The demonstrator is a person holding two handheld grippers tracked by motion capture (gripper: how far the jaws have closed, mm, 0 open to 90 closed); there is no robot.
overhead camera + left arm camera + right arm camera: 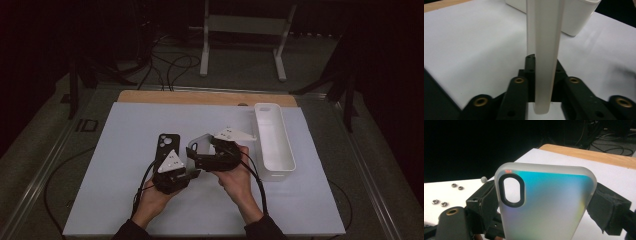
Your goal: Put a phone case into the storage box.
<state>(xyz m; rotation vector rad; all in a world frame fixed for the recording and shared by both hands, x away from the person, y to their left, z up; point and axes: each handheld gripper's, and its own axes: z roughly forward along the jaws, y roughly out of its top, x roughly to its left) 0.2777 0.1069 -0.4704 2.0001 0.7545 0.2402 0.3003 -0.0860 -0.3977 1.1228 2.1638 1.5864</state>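
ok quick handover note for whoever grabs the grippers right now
Right gripper: shut on the case, gripped across its width, camera cutout up, held above the table.
Left gripper: jaws either side of the case's edge; whether they press on it can't be told.
Phone: black, flat on the table, just ahead of the left gripper, no case on it.
Bin: white, at the right, looks empty.
Done: case is off the table and in hand.
Left: probably fit the case to the phone or drop it in the bin; neither has been done.
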